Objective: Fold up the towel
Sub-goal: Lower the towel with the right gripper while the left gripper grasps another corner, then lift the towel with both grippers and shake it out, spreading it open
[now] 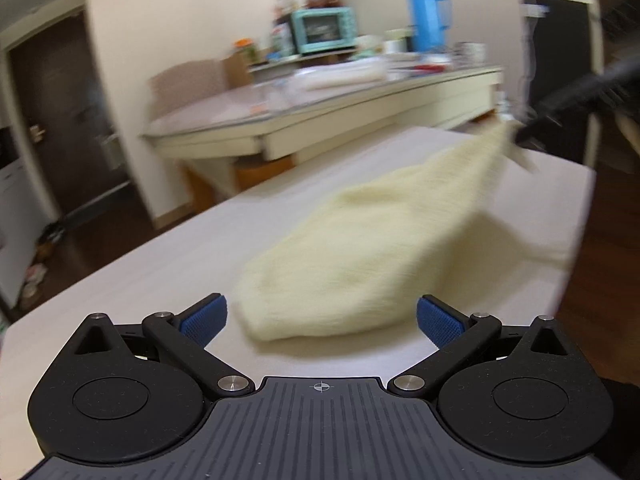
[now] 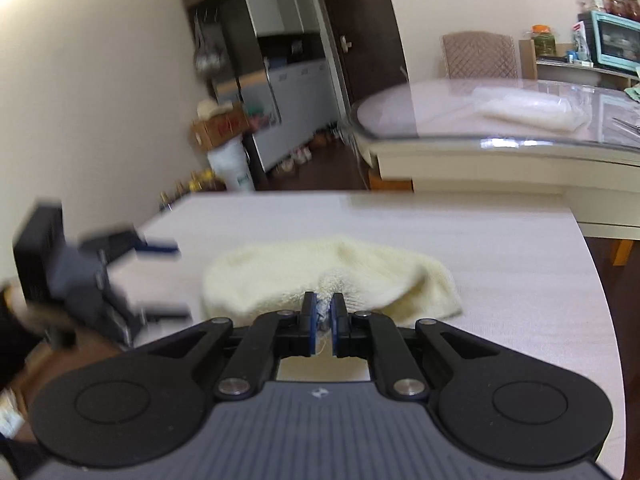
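On the white desk (image 1: 120, 272), the left gripper (image 1: 322, 322) is held with its fingers (image 1: 204, 318) wide apart and nothing between them, just short of the near end of the cream towel (image 1: 360, 260). The towel lies bunched mid-desk; its far corner is drawn up, pinched between the closed fingers of the right gripper (image 2: 323, 312). The cloth is judged soft, light and limp, best taken at corners or hem. No container is seen on this desk; a bagged white bundle (image 2: 528, 110) lies on the glass-topped table behind.
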`<state>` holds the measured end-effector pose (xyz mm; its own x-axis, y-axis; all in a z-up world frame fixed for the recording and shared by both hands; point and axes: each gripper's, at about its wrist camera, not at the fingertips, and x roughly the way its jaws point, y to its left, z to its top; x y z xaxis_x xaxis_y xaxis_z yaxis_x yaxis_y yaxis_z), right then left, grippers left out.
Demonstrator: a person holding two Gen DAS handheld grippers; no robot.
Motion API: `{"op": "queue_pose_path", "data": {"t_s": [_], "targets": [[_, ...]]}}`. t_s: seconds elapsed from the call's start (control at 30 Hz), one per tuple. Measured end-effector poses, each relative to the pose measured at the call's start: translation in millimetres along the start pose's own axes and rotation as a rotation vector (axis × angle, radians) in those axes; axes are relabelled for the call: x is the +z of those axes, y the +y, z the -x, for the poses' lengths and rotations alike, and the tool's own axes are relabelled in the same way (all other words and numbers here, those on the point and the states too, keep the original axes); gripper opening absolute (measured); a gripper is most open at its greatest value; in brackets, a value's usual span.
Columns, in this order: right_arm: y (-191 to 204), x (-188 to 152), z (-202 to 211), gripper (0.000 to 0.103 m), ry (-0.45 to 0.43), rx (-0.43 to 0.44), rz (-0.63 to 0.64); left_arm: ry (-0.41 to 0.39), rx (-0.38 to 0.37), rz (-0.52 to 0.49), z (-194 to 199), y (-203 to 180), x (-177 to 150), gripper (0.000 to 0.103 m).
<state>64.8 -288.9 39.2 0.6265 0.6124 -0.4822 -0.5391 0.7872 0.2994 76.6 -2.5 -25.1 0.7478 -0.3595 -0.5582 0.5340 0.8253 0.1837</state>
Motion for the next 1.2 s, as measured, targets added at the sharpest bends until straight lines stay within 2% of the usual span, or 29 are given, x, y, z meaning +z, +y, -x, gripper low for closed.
{"op": "queue_pose_path", "data": {"t_s": [0.1,0.23,0.27,0.3,0.33,0.37,0.4,0.47,0.53,0.63,0.7,0.73,0.87,0.93,1.1,1.2], "targets": [[4,12,4,0.008,-0.031,0.045,-0.02,0.004,-0.016,-0.009,-6,-17,2,0.103],[16,30,6,0.008,-0.064,0.105,-0.009,-0.008,0.022,-0.002,-15,-30,8,0.098],[19,34,7,0.008,-0.07,0.113,-0.002,-0.016,0.047,-0.002,-18,-32,10,0.091],[20,37,8,0.008,-0.074,0.118,0.002,-0.018,0.084,0.005,-23,-35,14,0.075],[22,40,9,0.008,-0.078,0.122,0.005,-0.017,0.093,0.008,-25,-35,15,0.069],[23,43,9,0.008,-0.082,0.125,0.008,-0.008,0.116,0.007,-30,-35,17,0.064],[24,45,10,0.008,-0.085,0.123,0.011,0.003,0.143,0.005,-36,-36,18,0.064],[23,48,12,0.008,-0.092,0.108,0.018,0.014,0.157,-0.016,-40,-36,19,0.063],[19,49,12,0.008,-0.092,0.086,0.014,0.023,0.167,-0.044,-42,-38,19,0.055],[16,45,10,0.008,-0.086,0.058,0.012,0.028,0.159,-0.077,-36,-34,17,0.035],[13,41,9,0.008,-0.073,0.042,0.013,0.032,0.146,-0.106,-27,-27,16,0.013],[13,38,7,0.008,-0.058,0.036,0.021,0.03,0.139,-0.118,-23,-25,16,0.01],[14,23,3,0.008,0.005,0.044,0.041,0.04,0.11,-0.166,-5,-16,19,0.007],[16,11,3,0.008,0.062,0.063,0.049,0.055,0.067,-0.19,7,-12,20,0.007],[23,-21,9,0.008,0.169,0.046,0.071,0.11,-0.135,-0.236,30,-17,10,0.007],[20,-33,12,0.008,0.199,0.019,0.056,0.136,-0.197,-0.264,28,-30,0,0.008]]}}
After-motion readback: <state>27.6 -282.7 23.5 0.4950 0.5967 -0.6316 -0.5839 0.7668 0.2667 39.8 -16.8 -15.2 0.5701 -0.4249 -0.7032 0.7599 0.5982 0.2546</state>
